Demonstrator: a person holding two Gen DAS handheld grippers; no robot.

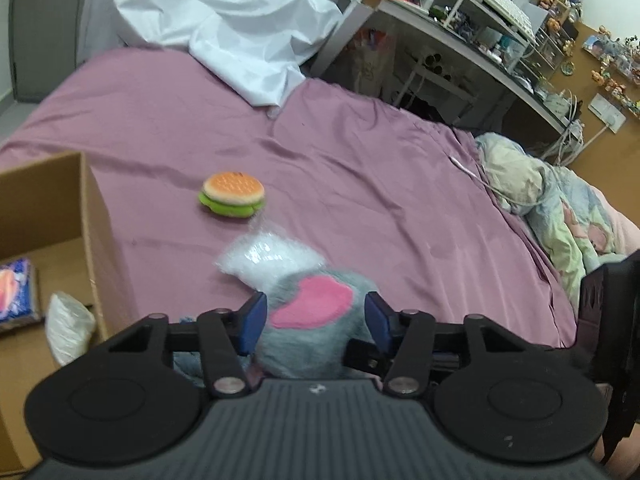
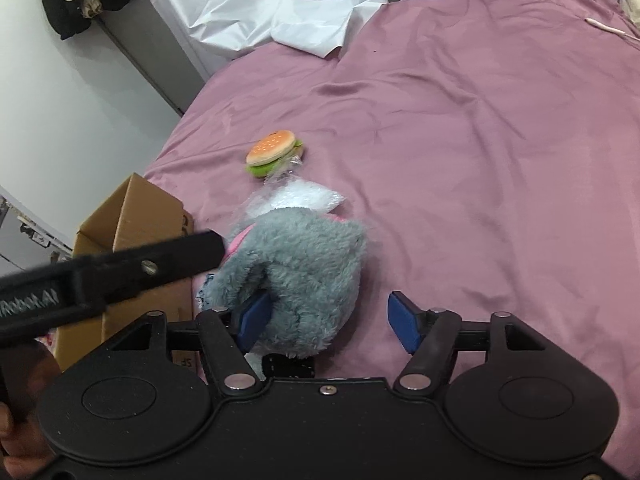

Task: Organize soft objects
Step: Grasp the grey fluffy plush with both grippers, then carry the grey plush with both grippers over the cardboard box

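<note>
1. The left gripper [image 1: 314, 322] sits nearest in the left wrist view, its blue pads on either side of a grey plush toy [image 1: 316, 320] with a pink patch. The pads lie against the fur on both flanks, so the jaws are pinching the toy.
2. The right gripper [image 2: 332, 322] stands spread. Its left pad touches the grey plush toy [image 2: 304, 276], while its right pad is clear of the fur with bare sheet showing between; the toy is not clamped by this gripper.
3. The toy lies on the pink bedsheet [image 1: 360, 152], just beside the cardboard box [image 1: 86, 220] at the bed's left edge.
4. In the right wrist view the left gripper's dark body [image 2: 120, 276] crosses in front of the box [image 2: 136, 220] and reaches the toy from the left.
5. Inside the box lie a white plastic-wrapped bundle [image 1: 68, 328] and a blue and pink packet [image 1: 18, 292].
6. Just beyond the toy, touching it, lies a clear plastic bag [image 1: 268, 258] of white filling.
7. Farther on rests a burger-shaped squishy toy [image 1: 233, 194], near the bag.
8. At the far end of the bed lies crumpled white sheeting [image 1: 224, 20]; a patterned quilt [image 1: 560, 216] lies bunched at the right edge.
9. Beyond stands a cluttered desk [image 1: 460, 44].
</note>
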